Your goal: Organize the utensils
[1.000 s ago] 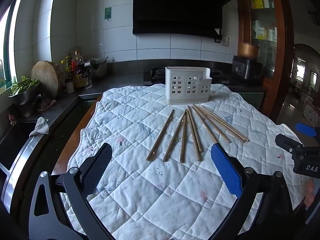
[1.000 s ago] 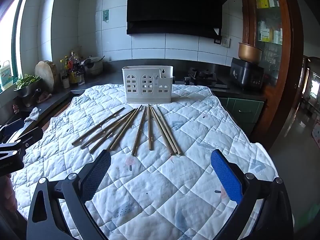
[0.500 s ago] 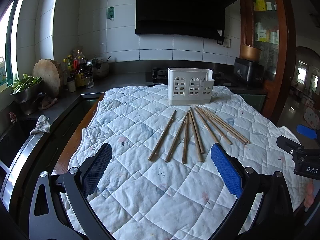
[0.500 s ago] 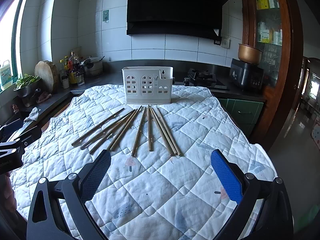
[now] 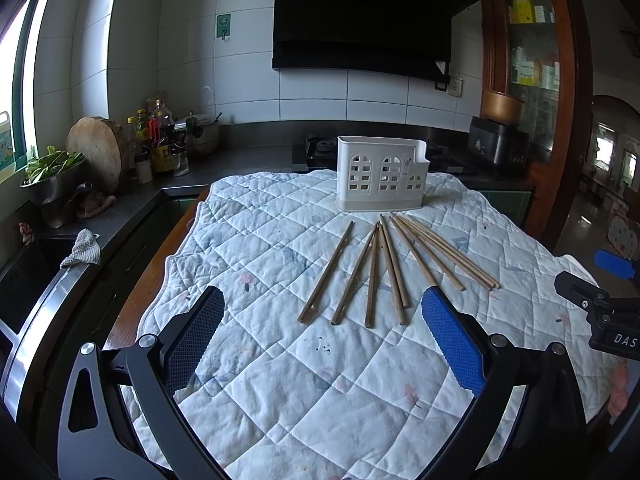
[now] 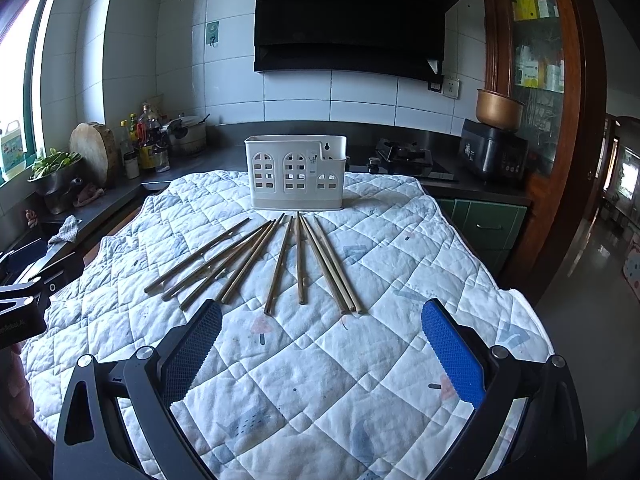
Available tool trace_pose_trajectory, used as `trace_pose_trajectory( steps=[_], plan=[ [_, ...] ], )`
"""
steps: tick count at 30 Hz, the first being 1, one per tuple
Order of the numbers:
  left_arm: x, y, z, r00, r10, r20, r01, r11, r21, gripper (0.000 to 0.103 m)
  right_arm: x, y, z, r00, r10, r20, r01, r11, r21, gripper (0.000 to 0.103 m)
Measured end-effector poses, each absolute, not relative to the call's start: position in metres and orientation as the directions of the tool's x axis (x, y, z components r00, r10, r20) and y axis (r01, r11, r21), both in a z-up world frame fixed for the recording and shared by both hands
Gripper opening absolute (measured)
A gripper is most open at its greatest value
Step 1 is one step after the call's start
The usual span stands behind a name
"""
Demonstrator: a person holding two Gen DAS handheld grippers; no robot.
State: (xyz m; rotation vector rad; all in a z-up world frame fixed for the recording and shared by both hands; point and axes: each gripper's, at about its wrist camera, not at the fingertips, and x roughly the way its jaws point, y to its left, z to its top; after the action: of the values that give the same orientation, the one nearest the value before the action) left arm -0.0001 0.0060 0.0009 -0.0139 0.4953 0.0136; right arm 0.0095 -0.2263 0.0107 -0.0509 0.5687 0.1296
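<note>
Left gripper (image 5: 322, 318) lifted slightly, right gripper (image 6: 322, 330) unchanged | both spread wide, empty | chopsticks (image 6: 256, 260) fanned untouched on quilt (image 6: 400, 272) before holder (image 6: 296, 172) | I judge no pick begun

White tiled wall (image 5: 168, 60); black range hood (image 5: 360, 16); bright window (image 5: 16, 72).

We cannot see inside the white holder (image 5: 382, 176), its far wall hides the stove (image 6: 404, 156) behind it in part, and the other gripper (image 5: 608, 308) is cut off by the frame edge.
</note>
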Motion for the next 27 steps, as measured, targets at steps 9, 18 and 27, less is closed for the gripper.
trace_pose_trajectory(
  steps=[9, 18, 27],
  plan=[
    [-0.0011, 0.0086, 0.0016, 0.882, 0.01, -0.471, -0.02, 1.0, -0.016, 0.098, 0.0105, -0.2263, 0.0107, 0.834, 0.105, -0.541, -0.134, 0.991, -0.015, 0.097],
    [0.0001, 0.008, 0.0001, 0.882, 0.014, -0.47, -0.024, 1.0, -0.014, 0.098, 0.0124, -0.2273, 0.0084, 0.833, 0.108, -0.542, -0.134, 0.991, -0.009, 0.097],
    [0.0051, 0.0102, -0.0013, 0.88, 0.013, -0.474, -0.025, 1.0, -0.019, 0.098, 0.017, -0.2284, 0.0048, 0.832, 0.105, -0.545, -0.133, 0.991, -0.012, 0.097]
  ],
)
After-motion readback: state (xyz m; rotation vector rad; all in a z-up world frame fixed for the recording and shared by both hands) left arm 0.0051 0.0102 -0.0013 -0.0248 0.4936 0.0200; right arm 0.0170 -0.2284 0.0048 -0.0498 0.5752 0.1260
